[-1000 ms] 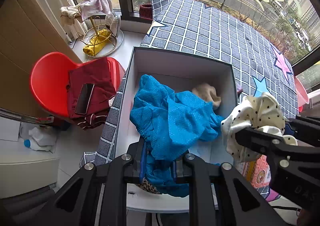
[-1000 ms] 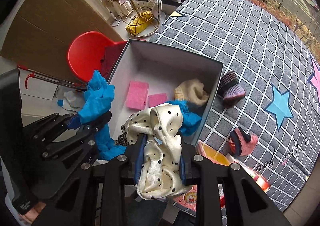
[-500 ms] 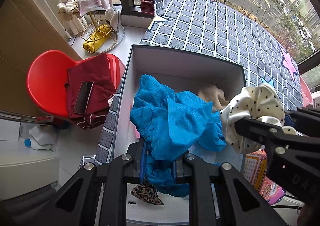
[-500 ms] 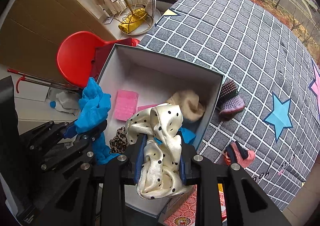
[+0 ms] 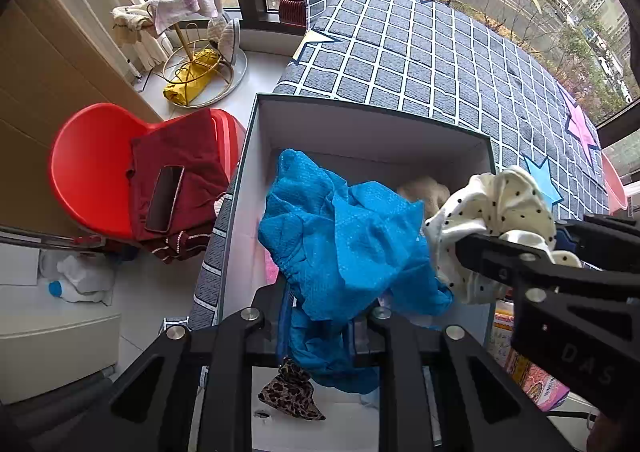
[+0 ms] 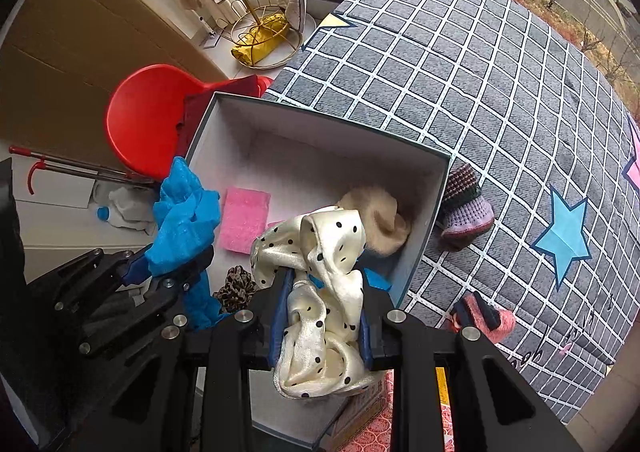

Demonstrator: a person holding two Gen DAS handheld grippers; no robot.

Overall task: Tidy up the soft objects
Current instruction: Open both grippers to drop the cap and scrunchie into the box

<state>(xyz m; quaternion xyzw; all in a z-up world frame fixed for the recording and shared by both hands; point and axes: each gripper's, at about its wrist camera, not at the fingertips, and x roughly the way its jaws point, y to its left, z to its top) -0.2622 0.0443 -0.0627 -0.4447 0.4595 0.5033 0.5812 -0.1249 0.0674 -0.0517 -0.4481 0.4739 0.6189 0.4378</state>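
At the lower right of the left wrist view, the black plastic body of the right gripper (image 5: 472, 248) carries raised letters "DAS". In the right wrist view, cursive writing on the grey checked blanket (image 6: 460, 64) at lower right is illegible.

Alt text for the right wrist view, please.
The right gripper clamps a cream satin cloth with black dots above an open white box on a grey checked bedspread. Beside it, the left gripper holds a blue mesh cloth.
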